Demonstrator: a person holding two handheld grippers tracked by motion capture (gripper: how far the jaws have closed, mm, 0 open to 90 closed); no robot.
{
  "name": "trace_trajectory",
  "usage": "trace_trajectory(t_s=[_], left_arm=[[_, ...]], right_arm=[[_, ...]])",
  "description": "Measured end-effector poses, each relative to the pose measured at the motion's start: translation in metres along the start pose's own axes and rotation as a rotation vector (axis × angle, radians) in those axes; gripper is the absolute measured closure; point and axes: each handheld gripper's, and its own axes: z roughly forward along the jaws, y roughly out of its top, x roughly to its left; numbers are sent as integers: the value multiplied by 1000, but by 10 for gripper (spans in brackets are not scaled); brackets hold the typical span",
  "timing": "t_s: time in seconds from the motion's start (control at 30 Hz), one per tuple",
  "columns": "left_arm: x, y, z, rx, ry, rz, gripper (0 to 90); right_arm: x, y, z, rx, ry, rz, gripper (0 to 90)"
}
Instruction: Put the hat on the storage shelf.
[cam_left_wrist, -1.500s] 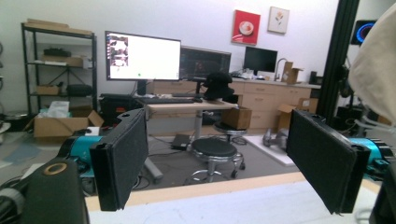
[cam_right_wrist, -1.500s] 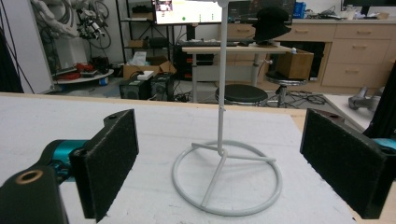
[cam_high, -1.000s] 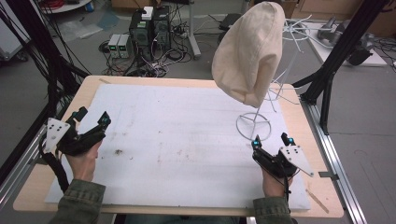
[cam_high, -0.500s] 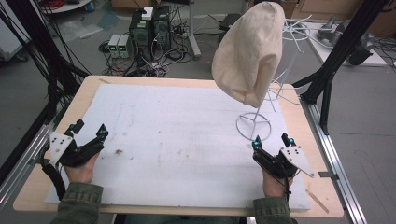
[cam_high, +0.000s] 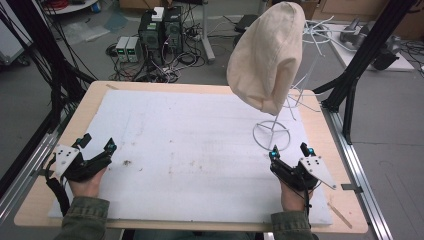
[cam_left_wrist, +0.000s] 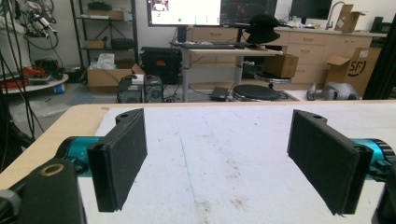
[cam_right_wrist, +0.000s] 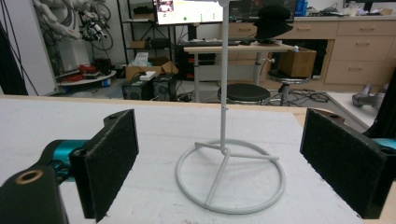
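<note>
Hat (cam_high: 267, 52) hangs on the stand (cam_high: 272, 134) at the table's far right in the high view, well above the mat (cam_high: 200, 145), so you can reach it from below. Your left gripper (cam_high: 96, 143) rests far off at the near left; right gripper (cam_high: 289, 151) sits just before the stand's ring. Left gripper view: jaws wide apart, nothing between, bare mat ahead. Right gripper view: jaws wide apart, empty, stand (cam_right_wrist: 226, 161) centred between them, likely lined up for the reach.

The cream hat (cam_high: 267, 52) hides the stand's top — in the right gripper view, its pole (cam_right_wrist: 224, 70) runs off the top edge.
</note>
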Motion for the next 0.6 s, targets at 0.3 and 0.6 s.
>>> trace_trajectory(t_s=[0.3, 0.6], left_arm=[[2, 0, -1, -6, 17, -3, 202], [2, 0, -2, -7, 22, -2, 205]], right_arm=[[0, 0, 0, 1, 4, 7, 106], [-1, 0, -1, -5, 2, 10, 106]])
